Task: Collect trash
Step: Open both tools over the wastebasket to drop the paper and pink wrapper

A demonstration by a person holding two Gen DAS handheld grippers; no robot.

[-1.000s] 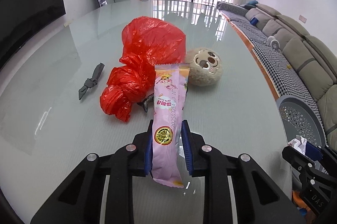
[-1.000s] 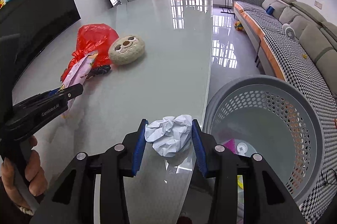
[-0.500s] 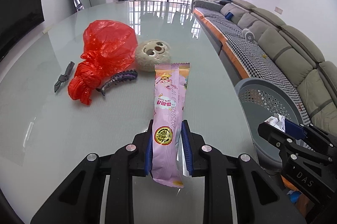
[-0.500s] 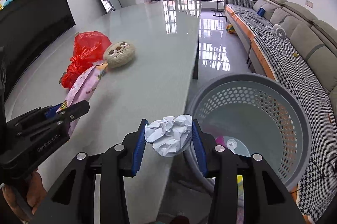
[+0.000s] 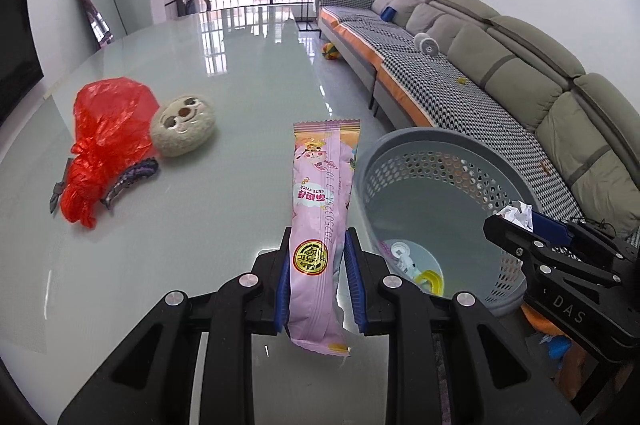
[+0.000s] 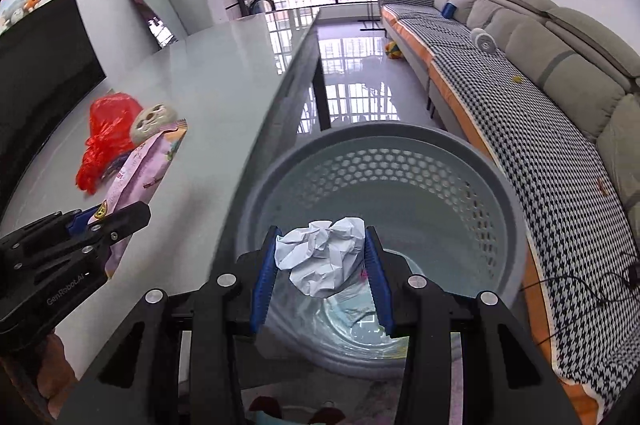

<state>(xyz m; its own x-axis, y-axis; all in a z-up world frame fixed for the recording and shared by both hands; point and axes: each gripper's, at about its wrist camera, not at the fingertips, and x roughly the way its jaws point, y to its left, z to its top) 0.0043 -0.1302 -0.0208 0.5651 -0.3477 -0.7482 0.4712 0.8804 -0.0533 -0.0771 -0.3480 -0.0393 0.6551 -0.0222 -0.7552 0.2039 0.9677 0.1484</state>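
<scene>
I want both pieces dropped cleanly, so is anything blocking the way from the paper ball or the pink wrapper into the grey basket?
Nothing visible does. The paper ball, clamped in the right gripper, hangs over the open basket. The pink wrapper in the left gripper is above the table edge, beside the basket's open rim.

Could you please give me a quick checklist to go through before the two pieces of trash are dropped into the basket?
1. Right gripper shut on the crumpled paper: ok.
2. Crumpled paper over the grey basket opening: ok; the basket floor shows behind it.
3. Left gripper shut on the pink snack wrapper: ok.
4. Wrapper over the basket: not ok; it hangs above the table edge, beside the rim.
5. Room in the basket: ok; only a few items lie on its floor.
6. Table trash all collected: not ok; the red plastic bag remains.
</scene>
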